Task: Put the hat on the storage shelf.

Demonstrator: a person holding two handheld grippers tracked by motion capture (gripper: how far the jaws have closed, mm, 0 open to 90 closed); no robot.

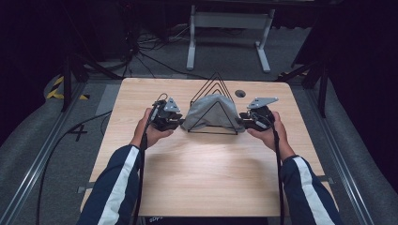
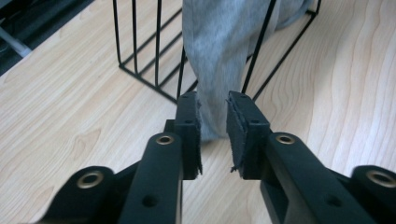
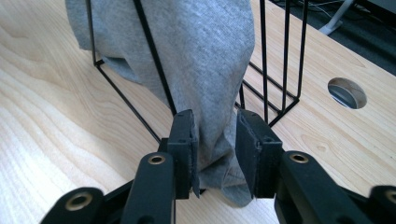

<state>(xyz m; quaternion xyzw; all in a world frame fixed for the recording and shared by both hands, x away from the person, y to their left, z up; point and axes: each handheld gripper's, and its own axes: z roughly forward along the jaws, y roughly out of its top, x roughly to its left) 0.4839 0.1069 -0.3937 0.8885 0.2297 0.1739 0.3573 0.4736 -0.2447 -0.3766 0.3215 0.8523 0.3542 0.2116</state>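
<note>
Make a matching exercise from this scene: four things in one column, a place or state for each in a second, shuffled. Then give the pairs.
1. grey cloth
2. wire rack
3. round hole
4. left gripper

A. cut through the tabletop behind the rack's right end
B. draped over the rack
C. black, triangular, standing mid-table
D. jaws slightly parted around a cloth end

Pairs: 1-B, 2-C, 3-A, 4-D

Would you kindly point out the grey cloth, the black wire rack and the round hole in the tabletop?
grey cloth [image 3: 210, 60]: right gripper view, its broad draped face.
black wire rack [image 1: 216, 79]: high view, its peaked top wires.
round hole [image 3: 347, 92]: right gripper view, its centre.
</note>
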